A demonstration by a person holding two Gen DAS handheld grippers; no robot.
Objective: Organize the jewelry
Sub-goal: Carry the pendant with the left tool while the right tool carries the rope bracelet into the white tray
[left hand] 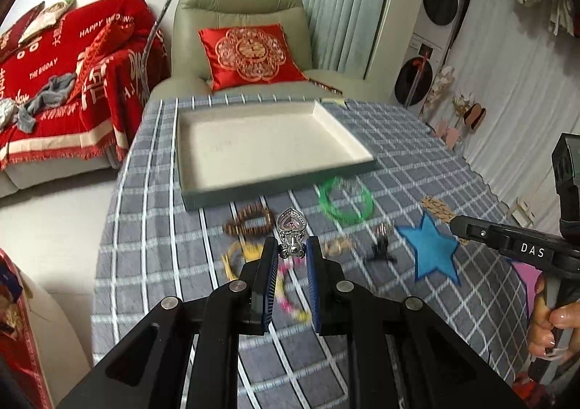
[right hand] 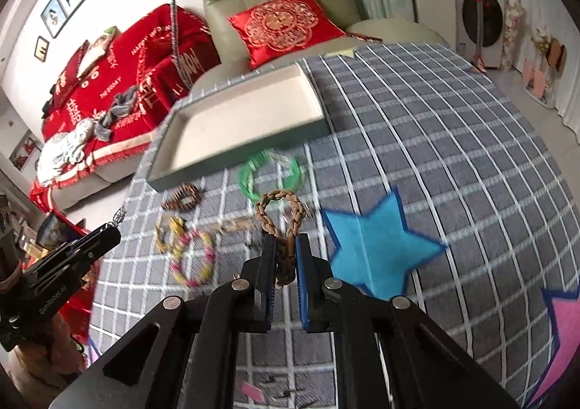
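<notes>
Your left hand-held gripper (left hand: 292, 252) is clamped on a silver heart-shaped ornament (left hand: 291, 231), pinching its small lower stem so the heart stands upright above the tips, lifted off the desk (left hand: 152, 228). Your right hand-held gripper (right hand: 286, 257) is closed on a brown braided bracelet (right hand: 281, 217), whose loop rises above the tips while a short tail hangs down between the jaws.

A shallow white-lined tray (left hand: 203, 191) sits on the checked cloth at the far side, just beyond the loose jewelry, and it looks empty. It is most likely where both pieces should go.

Still lying on the desk between you and the tray:
- a green bangle (left hand: 344, 200), nearly touching the tray's near wall, to the right
- a brown beaded bracelet (left hand: 250, 222), to the left
- a yellow bracelet (left hand: 239, 257), nearer and to the left
- a pink and yellow bracelet (right hand: 192, 258), near
- a small black clip (left hand: 378, 251), to the right

A blue felt star (left hand: 431, 249) lies flat further right.

To finish this step well, carry each piece high enough to clear the tray's near wall and the bangle. Take one gripper in at a time, so the two do not crowd each other. The ornament is held by a narrow stem and may twist, so keep the grip level. Lower it close to the tray floor before letting go, and set the two pieces well apart.
</notes>
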